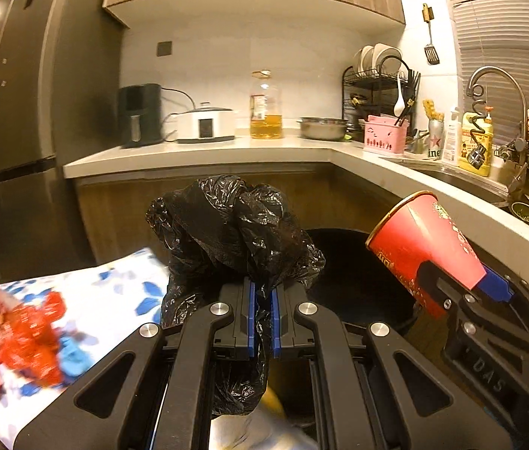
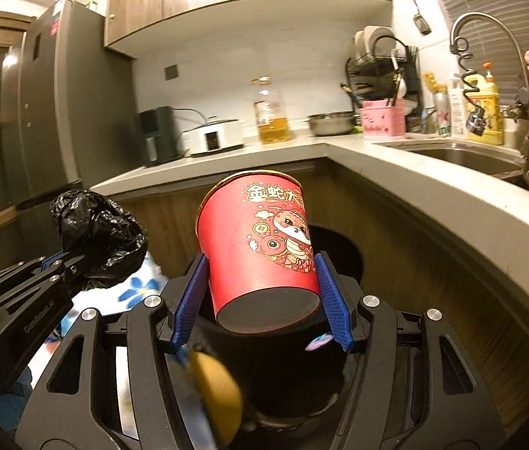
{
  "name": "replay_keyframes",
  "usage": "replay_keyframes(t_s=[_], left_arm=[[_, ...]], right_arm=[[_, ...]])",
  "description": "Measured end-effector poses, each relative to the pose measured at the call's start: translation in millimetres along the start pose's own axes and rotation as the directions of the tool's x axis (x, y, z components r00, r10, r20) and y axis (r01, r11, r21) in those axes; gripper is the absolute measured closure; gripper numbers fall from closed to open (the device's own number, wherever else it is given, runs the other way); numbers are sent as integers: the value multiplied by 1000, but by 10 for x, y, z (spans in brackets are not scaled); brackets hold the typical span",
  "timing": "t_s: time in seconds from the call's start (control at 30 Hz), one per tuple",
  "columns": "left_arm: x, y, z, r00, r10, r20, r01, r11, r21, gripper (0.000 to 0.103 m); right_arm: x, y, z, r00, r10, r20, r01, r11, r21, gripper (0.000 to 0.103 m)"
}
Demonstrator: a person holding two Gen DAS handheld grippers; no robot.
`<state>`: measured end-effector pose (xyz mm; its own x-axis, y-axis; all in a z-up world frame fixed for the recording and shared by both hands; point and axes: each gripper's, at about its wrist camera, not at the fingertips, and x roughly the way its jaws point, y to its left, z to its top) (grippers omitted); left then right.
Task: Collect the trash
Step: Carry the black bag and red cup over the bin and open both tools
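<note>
Each tool is built from matte black linkage arms with triangular cut-outs, joined by round silver screw heads. Ribbed blue pads are fitted on the left tool (image 1: 264, 322) and the right tool (image 2: 260, 300). White lettering is printed on the housings at the frame edges.

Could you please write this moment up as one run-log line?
left gripper: shut on crumpled black plastic bag | right gripper: shut on red printed paper cup | below: black round bin
</note>
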<state>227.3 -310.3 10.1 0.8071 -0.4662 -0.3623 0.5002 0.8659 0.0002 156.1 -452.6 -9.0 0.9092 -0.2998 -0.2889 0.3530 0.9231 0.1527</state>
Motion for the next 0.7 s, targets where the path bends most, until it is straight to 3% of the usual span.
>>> replay_keyframes(t_s=[0.33,0.7], left_arm=[[457,-239,84,997,-71,-16,71,997,4,96],[694,-330,30,995,-92,-40,93,996,7,95]], right_arm=[[306,-178,126,1000,-23,7,23,1000,10,45],[476,-250,174,1000,-25,6,25,1000,9,44]])
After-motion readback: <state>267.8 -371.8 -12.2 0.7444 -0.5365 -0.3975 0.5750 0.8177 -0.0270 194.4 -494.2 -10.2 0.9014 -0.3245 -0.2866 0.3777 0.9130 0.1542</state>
